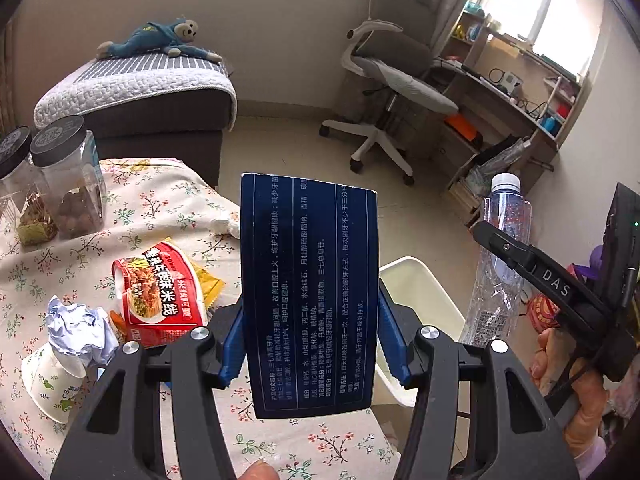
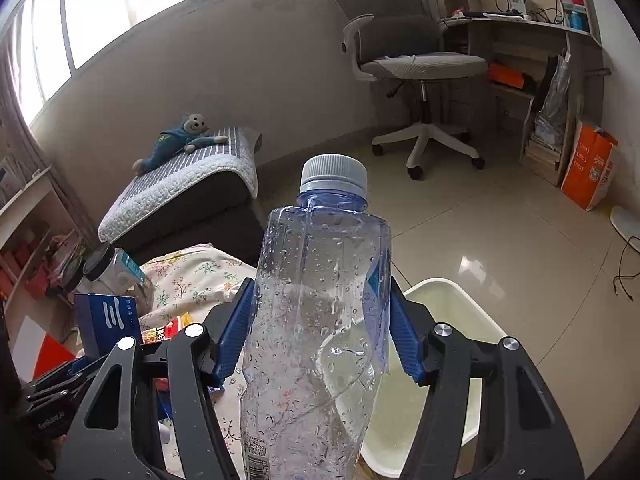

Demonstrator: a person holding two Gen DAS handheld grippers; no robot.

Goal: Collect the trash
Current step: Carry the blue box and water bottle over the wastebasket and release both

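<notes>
My left gripper [image 1: 310, 340] is shut on a dark blue toothpaste box [image 1: 310, 292], held upright over the table's edge; the same box [image 2: 106, 322] shows at the left of the right wrist view. My right gripper [image 2: 320, 332] is shut on a crumpled clear plastic bottle [image 2: 316, 320] with a grey cap, and that bottle [image 1: 502, 264] appears at the right of the left wrist view. A white bin [image 2: 452, 308] stands on the floor just beyond both grippers, also seen as the bin [image 1: 416, 292] behind the box. On the table lie a red noodle cup [image 1: 164, 296], crumpled paper [image 1: 76, 328] and a tipped paper cup [image 1: 50, 380].
The table wears a floral cloth [image 1: 160, 208]. Two dark-lidded jars [image 1: 68, 184] stand at its far left. Beyond are a sofa [image 1: 152, 96] with a plush toy, a swivel chair [image 1: 384, 92], a cluttered desk [image 1: 512, 92] and an orange bag [image 2: 590, 168] on the tiled floor.
</notes>
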